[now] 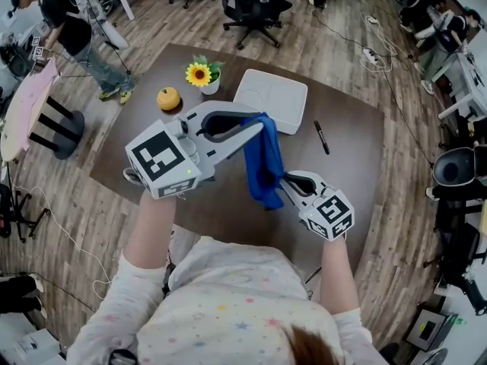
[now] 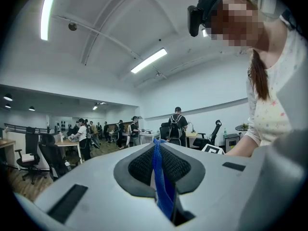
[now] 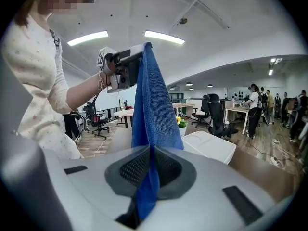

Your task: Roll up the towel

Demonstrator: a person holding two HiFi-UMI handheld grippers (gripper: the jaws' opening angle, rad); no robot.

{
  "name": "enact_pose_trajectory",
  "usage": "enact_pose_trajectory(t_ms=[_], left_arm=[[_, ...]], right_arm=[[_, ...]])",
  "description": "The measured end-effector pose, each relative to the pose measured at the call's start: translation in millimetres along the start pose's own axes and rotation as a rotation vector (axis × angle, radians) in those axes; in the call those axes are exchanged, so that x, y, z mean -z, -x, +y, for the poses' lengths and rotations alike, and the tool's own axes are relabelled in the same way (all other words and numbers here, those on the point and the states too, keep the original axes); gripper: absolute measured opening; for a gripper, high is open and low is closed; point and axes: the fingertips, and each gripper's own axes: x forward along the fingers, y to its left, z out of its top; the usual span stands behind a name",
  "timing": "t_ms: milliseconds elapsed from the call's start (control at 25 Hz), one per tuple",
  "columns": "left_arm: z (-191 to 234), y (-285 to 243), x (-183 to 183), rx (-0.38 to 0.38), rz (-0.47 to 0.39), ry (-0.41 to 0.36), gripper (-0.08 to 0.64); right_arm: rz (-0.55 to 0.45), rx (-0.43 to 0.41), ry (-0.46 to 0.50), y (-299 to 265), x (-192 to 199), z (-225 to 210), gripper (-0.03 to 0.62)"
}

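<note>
My left gripper (image 1: 257,126), raised nearest, is clamped tight on the top of the blue towel (image 1: 263,162). The towel hangs in the air above the brown table (image 1: 354,154), with my right gripper (image 1: 284,181) pinched closed on its lower part. I judge rolling not yet begun: next it needs laying flat beside the white tray (image 1: 272,99), though its bunched corners are hard to make out.

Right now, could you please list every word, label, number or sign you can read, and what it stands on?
No readable words or numbers in any view.
Cube on the left claw and cube on the right claw: black-and-white square markers only, no letters.
Pen: too small to show print.
</note>
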Motion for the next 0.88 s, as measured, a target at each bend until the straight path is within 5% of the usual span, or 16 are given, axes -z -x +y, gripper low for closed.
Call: enact_pose_trajectory(t_ms=[520, 680, 880], left_arm=[[-10, -3, -5, 0.018, -0.008, -0.007, 0.031], [-11, -1, -7, 0.015, -0.012, -0.009, 0.031], [-14, 0, -12, 0.018, -0.018, -0.014, 0.031]], right_arm=[[-0.045, -0.046, -0.004, -6, -15, 13, 0.054], [-0.039, -0.075, 0.009, -18, -18, 28, 0.109], [0.001, -0.037, 0.038, -25, -12, 29, 0.109]])
